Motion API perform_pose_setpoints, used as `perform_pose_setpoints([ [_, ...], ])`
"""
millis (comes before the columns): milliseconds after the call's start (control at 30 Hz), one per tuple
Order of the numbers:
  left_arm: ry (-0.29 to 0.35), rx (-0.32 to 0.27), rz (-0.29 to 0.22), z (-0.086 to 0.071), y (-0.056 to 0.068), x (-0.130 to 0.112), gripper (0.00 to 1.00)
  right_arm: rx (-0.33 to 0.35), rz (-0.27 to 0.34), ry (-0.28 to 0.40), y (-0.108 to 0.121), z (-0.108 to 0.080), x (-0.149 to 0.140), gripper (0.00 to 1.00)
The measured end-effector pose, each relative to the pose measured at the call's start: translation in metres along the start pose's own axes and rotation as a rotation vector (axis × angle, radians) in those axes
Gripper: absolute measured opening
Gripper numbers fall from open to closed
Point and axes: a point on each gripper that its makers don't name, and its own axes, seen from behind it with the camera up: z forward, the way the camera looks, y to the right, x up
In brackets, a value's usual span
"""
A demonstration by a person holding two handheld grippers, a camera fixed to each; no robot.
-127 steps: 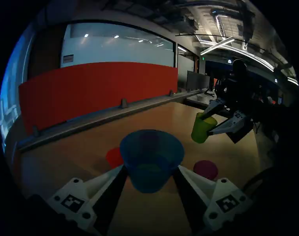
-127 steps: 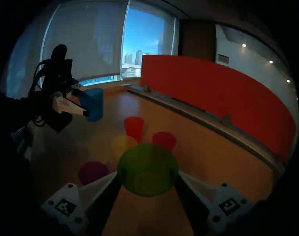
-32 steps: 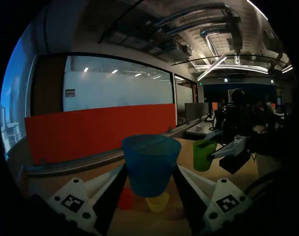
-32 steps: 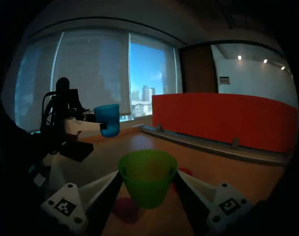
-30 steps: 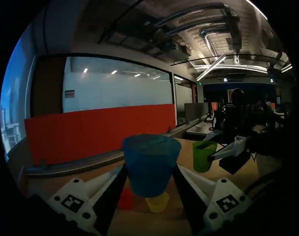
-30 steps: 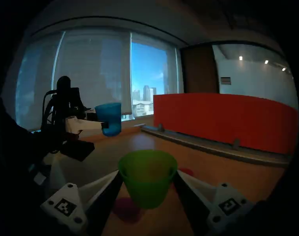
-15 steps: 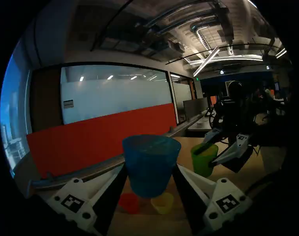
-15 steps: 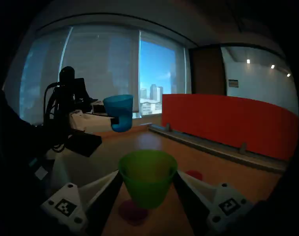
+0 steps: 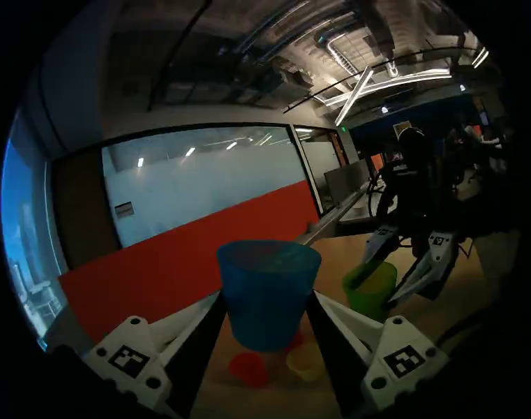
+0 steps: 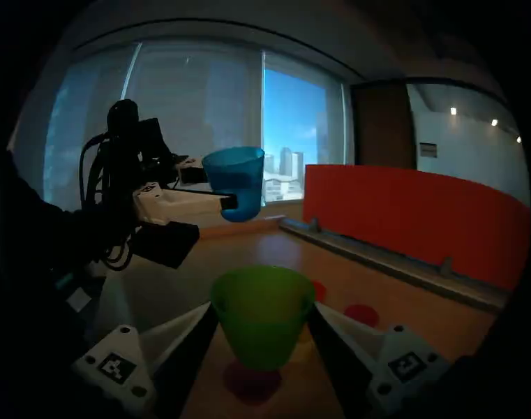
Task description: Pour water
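So the left hand-held gripper [image 9: 266, 307] is clamped on the blue cup [image 9: 268, 279], up in the air over the counter [image 10: 384, 283]. The right hand-held gripper [image 10: 263, 314] has the green cup [image 10: 263, 332] squeezed between its fingers, upright, well apart from the blue one.

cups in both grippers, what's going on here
A person works two handheld grippers over a wooden table. The left gripper clamps a blue cup, and the right gripper clamps a green cup. Both cups are held up in the air, roughly upright and apart, the blue one higher. No water is flowing. A red cup and a yellow cup stand on the table below.
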Motion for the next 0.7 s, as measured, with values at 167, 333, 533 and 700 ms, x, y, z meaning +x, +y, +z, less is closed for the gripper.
perform_pose_setpoints([
  [167,0.008,0.003,0.05,0.001,0.001,0.007,0.78,0.016,-0.005,-0.001,-0.005,0.004,-0.002,0.89],
  [333,0.015,0.003,0.091,0.002,0.002,0.014,0.78,0.028,-0.005,0.001,-0.009,0.006,-0.002,0.89],
  [533,0.01,0.002,0.145,0.004,0.004,0.019,0.78,0.044,-0.006,0.005,-0.014,0.01,-0.004,0.89],
  [700,0.007,-0.003,0.188,0.005,0.006,0.022,0.79,0.056,-0.004,0.009,-0.018,0.014,-0.005,0.89],
])
